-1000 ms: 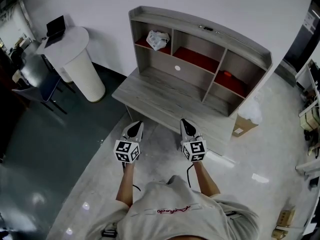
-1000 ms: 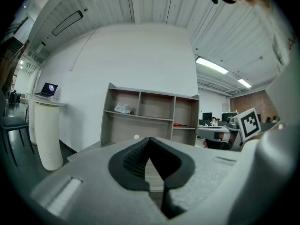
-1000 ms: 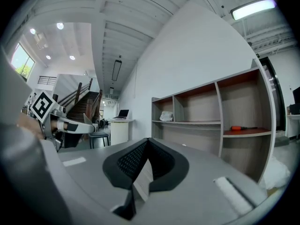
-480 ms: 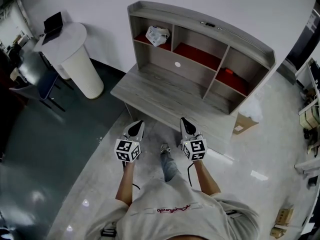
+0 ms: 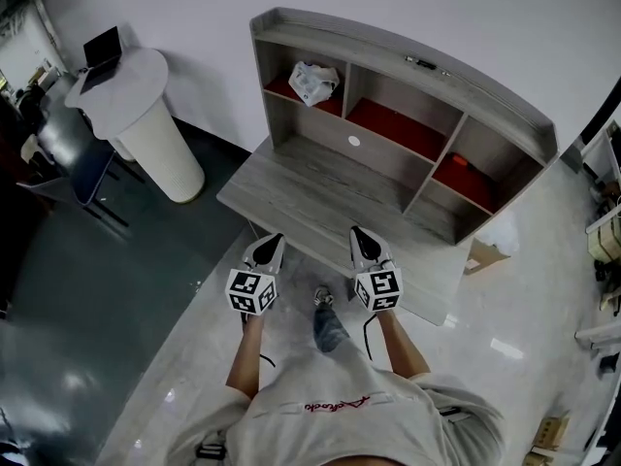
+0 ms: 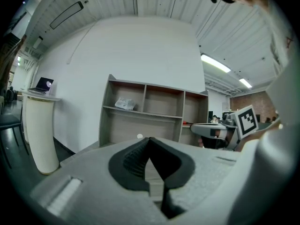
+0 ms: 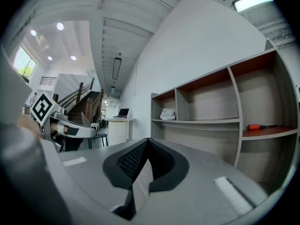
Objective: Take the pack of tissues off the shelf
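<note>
Nearest the person, the left gripper [image 5: 271,243] and the right gripper [image 5: 359,237] were held side by side at the front edge of the worktop [image 5: 320,187]. Each pair of fingers was clenched tip to tip with nothing between them. Both pointed roughly level toward the shelf [image 5: 408,61] standing at the back of the worktop.

The pack of tissues [image 5: 312,81] lay on the red-lined board of the shelf's upper left compartment, well apart from both grippers. An orange-handled tool [image 5: 462,162] lay in the right compartment, with an empty one between.

The step in hand looked like the approach. To do it well, the left gripper, on the pack's side, should probably spread its fingers before it enters the compartment. It should then travel level between the top board and the divider, so nothing catches on the frame.

The pack lay flat, wider than tall. Its long axis seemed to run roughly along the shelf's length, slightly skewed, and the crumpled wrapping blurred its ends. Closing across the short side would likely hold best.
</note>
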Action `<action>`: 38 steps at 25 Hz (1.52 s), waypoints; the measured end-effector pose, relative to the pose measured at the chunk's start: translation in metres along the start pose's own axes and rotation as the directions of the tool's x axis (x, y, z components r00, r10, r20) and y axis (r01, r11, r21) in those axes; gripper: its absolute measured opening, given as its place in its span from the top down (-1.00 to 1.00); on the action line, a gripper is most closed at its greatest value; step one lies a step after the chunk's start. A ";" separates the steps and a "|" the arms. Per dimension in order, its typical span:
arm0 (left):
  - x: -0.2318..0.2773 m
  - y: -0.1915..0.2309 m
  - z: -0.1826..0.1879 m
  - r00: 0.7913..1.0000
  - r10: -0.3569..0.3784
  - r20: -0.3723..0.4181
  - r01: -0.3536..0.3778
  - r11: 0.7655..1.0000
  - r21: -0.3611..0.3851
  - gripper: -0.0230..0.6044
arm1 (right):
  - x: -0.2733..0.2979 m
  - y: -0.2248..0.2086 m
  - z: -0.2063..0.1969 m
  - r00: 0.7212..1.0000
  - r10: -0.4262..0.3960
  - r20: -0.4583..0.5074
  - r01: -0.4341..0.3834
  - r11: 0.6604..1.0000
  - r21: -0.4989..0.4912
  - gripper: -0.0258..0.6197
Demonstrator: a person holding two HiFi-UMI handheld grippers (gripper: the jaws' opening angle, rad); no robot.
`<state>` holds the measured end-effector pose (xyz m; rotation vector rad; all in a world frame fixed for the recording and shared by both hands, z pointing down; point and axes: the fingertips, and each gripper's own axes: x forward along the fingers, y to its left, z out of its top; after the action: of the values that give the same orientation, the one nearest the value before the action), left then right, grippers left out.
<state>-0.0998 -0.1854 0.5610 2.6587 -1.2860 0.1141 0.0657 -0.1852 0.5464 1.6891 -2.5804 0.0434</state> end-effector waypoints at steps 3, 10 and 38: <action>0.022 0.012 0.006 1.000 -0.001 -0.011 0.001 1.000 -0.005 0.93 | 0.023 -0.013 0.007 1.000 -0.004 0.002 0.004 1.000 0.006 0.90; 0.082 0.050 0.041 1.000 -0.002 -0.004 0.002 1.000 0.009 0.93 | 0.083 -0.054 0.030 1.000 -0.017 0.019 0.017 1.000 0.013 0.90; 0.240 0.123 0.122 0.999 -0.035 0.010 0.034 0.994 0.101 0.93 | 0.208 -0.108 0.038 0.998 0.067 -0.006 -0.067 0.997 0.028 0.90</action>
<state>-0.0479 -0.4691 0.4936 2.7687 -1.2690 0.1627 0.0800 -0.4206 0.5204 1.6078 -2.6431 0.0882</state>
